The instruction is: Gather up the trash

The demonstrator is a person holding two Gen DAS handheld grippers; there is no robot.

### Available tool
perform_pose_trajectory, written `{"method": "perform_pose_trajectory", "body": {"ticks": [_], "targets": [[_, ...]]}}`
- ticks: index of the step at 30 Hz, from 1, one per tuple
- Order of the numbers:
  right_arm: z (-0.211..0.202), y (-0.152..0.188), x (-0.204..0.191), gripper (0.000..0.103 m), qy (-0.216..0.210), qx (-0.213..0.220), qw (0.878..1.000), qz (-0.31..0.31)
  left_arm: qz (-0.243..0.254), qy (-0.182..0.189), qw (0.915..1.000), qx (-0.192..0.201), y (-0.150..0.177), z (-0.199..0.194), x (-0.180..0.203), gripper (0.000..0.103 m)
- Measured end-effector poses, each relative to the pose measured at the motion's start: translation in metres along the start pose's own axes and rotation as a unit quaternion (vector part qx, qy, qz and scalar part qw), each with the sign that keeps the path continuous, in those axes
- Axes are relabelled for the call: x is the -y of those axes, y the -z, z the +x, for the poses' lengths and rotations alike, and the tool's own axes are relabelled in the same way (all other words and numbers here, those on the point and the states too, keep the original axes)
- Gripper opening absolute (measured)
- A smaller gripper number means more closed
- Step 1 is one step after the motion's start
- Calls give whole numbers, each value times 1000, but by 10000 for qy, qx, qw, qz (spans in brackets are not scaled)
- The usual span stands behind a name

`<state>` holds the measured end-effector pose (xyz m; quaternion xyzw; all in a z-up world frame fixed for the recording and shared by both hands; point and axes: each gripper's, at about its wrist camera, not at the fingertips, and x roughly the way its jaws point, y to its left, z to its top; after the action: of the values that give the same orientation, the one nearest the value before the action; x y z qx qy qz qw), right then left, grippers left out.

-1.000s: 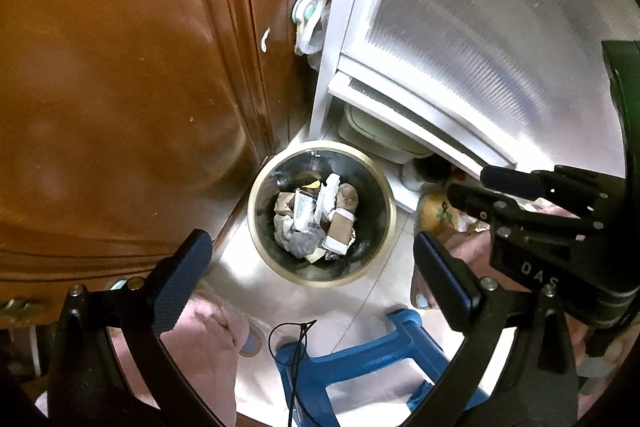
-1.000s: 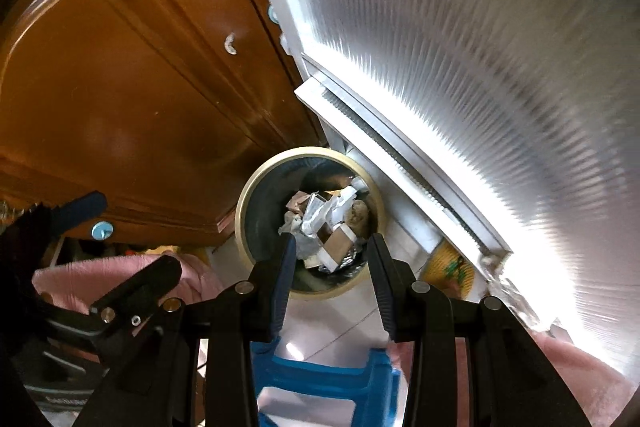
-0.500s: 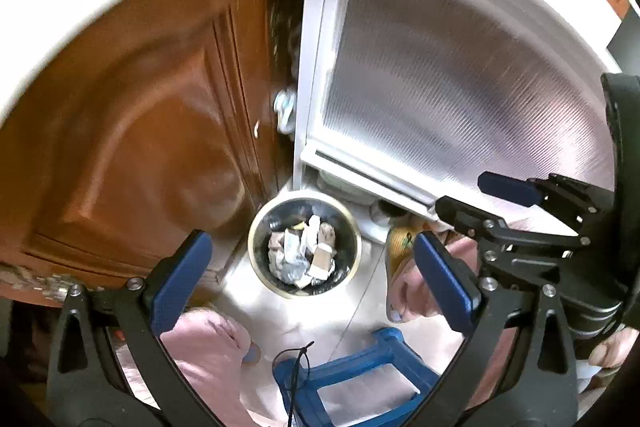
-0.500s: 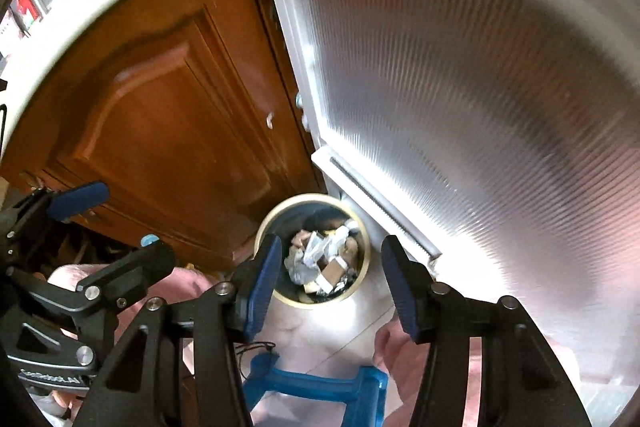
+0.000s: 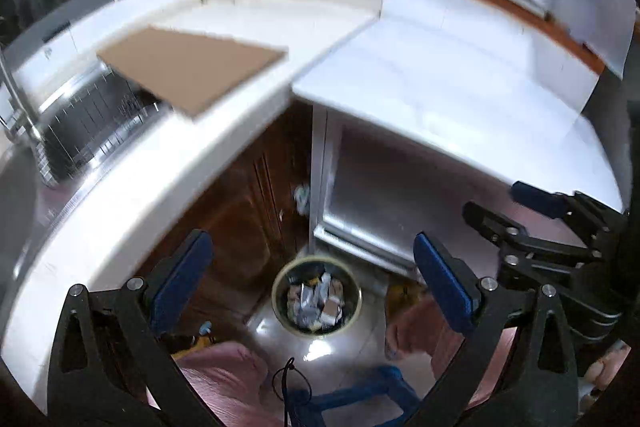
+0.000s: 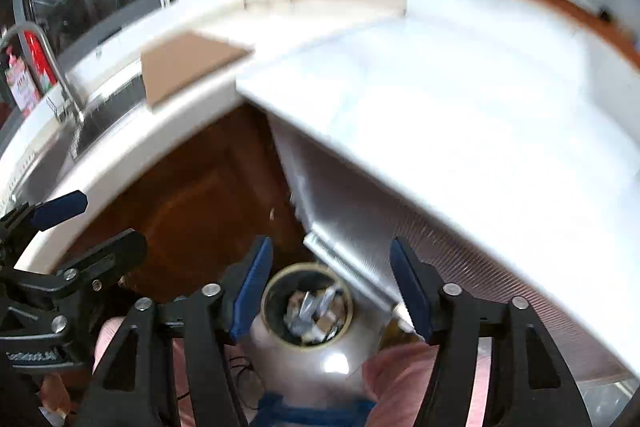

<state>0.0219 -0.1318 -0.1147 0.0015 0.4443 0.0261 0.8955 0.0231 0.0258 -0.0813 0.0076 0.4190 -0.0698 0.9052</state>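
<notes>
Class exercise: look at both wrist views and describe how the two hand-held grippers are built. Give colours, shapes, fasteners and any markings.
Both look alike. The left hand-held gripper and right hand-held gripper have matte black triangular finger frames with cut-out openings, joined by round silver bolts. Each finger ends in a flat blue pad. Pale lettering marks the left one's body in the right wrist view, too blurred to read. A thin black cord hangs below.

Round bin (image 5: 317,294), gold rim, upright on floor at 6 o'clock, near wooden cabinet door. Crumpled paper and wrapper trash (image 5: 316,303) heaped inside.
</notes>
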Motion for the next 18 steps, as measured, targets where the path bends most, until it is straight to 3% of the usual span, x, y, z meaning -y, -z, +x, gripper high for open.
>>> {"method": "perform_pose_trajectory", "body": {"ticks": [7, 13, 18], "targets": [[-91, -37, -2, 82, 244, 921, 9955, 7, -21, -120, 9973, 718, -44, -62, 10, 100], [-142, -61, -8, 83, 392, 1352, 9900, 121, 60, -187, 9906, 1350, -68, -112, 19, 100], [-177, -72, -1, 83, 417, 1582, 9863, 199, 84, -240, 9865, 1619, -81, -131, 23, 100]]}}
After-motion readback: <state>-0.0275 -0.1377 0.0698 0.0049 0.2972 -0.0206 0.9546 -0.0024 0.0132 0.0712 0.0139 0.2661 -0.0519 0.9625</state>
